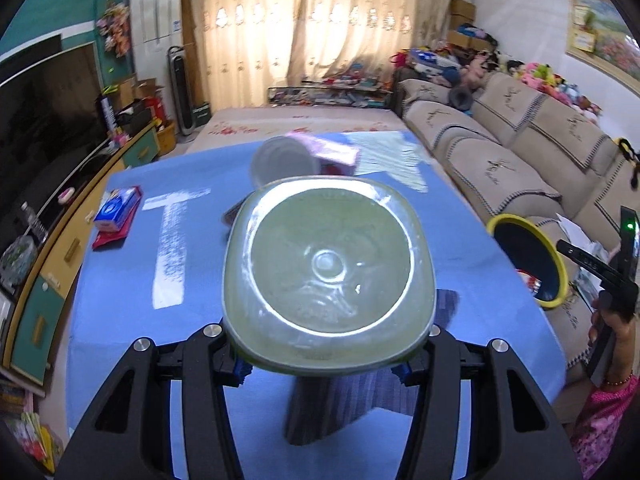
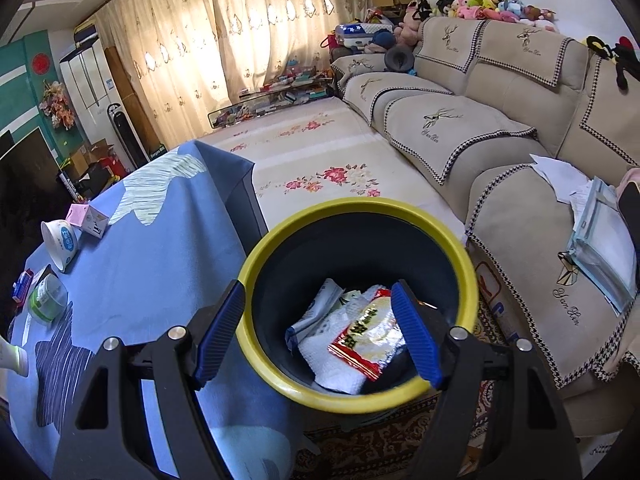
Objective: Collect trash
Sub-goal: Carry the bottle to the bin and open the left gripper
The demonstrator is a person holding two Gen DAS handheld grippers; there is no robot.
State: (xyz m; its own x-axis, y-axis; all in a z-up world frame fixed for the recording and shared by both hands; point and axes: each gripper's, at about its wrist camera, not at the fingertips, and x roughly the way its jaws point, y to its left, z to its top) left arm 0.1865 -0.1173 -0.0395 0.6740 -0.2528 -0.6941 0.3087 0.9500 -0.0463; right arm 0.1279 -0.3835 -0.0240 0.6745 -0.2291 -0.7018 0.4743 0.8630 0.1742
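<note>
The clear plastic bottle (image 1: 328,276) is pinched between the left tool (image 1: 326,360) pads above the blue worktop (image 1: 120,320), base at 12 o'clock, long axis along the fingers. The right tool (image 2: 320,336) is spread empty over the yellow-rimmed bin (image 2: 356,208).

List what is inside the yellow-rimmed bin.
In the bin: a red and silver wrapper lying on white paper towel, plus a crumpled whitish packet. Whatever lies beneath them, and the bin's floor, is covered.
</note>
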